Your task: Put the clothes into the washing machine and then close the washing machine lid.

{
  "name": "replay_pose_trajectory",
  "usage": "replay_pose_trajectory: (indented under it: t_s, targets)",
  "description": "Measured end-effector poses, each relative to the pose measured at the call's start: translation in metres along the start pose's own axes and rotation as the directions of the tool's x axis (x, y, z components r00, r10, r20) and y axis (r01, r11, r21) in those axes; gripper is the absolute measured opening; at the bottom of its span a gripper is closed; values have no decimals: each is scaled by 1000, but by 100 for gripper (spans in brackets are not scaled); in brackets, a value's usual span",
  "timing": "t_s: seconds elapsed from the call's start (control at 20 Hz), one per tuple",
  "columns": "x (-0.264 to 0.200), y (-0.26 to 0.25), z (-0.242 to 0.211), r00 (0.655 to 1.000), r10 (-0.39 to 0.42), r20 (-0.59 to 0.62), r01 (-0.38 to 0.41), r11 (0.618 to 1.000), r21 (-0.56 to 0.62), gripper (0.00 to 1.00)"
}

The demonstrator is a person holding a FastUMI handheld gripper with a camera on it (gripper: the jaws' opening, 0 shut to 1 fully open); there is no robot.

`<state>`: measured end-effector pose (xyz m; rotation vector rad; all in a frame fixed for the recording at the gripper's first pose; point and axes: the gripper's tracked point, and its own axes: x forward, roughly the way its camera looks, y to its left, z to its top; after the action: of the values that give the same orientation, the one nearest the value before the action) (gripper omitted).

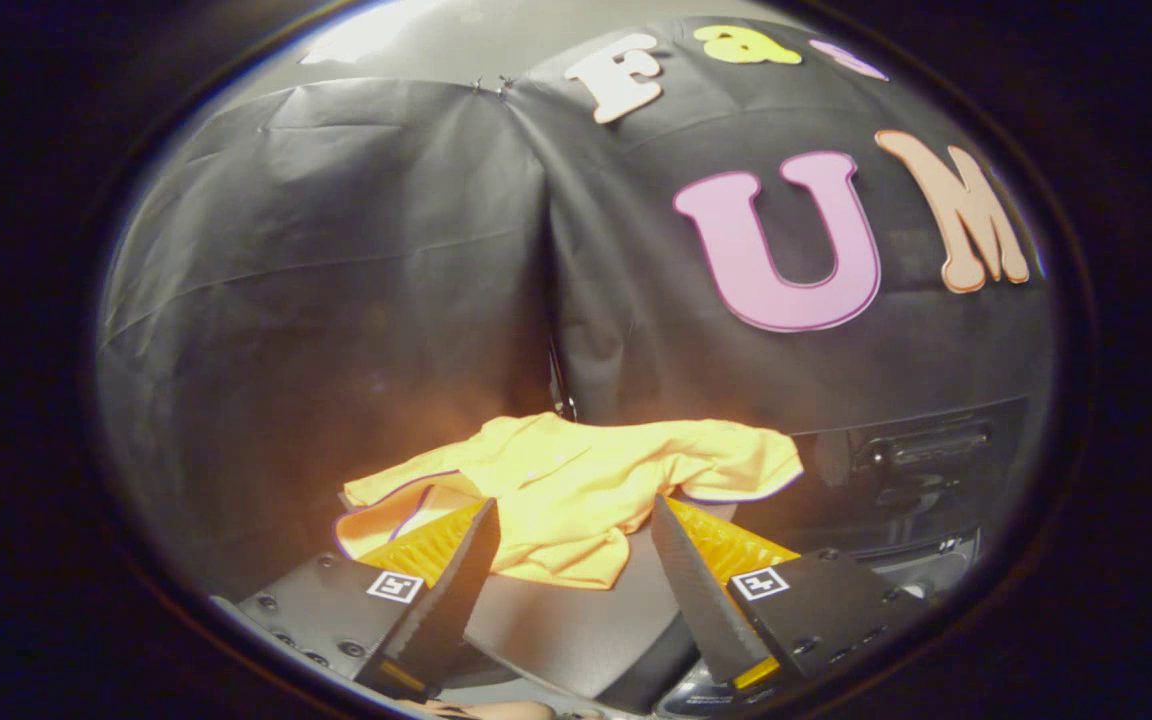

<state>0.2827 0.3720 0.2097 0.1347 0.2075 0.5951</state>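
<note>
Yellow shirt (576, 490) at twelve o'clock, just ahead of my open, empty tongs (572, 512); not yet loaded, lid unclosed.

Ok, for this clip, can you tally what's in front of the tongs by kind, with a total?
Yellow shirt: 1, lying ahead of the open tongs, reaching between their tips
Washing machine: 1, dark, beside the shirt
Total: 2
</note>
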Motion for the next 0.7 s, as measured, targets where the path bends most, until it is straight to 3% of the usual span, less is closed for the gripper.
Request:
replay_pose_trajectory:
  t_s: [0.45, 0.6, 0.7]
  targets:
    - [42, 4, -26, 974, -54, -220, 24, 990, -135, 96]
    - [41, 7, -27, 970, -68, -232, 23, 981, -190, 84]
    - [44, 22, -29, 971, -34, -236, -6, 986, -164, 47]
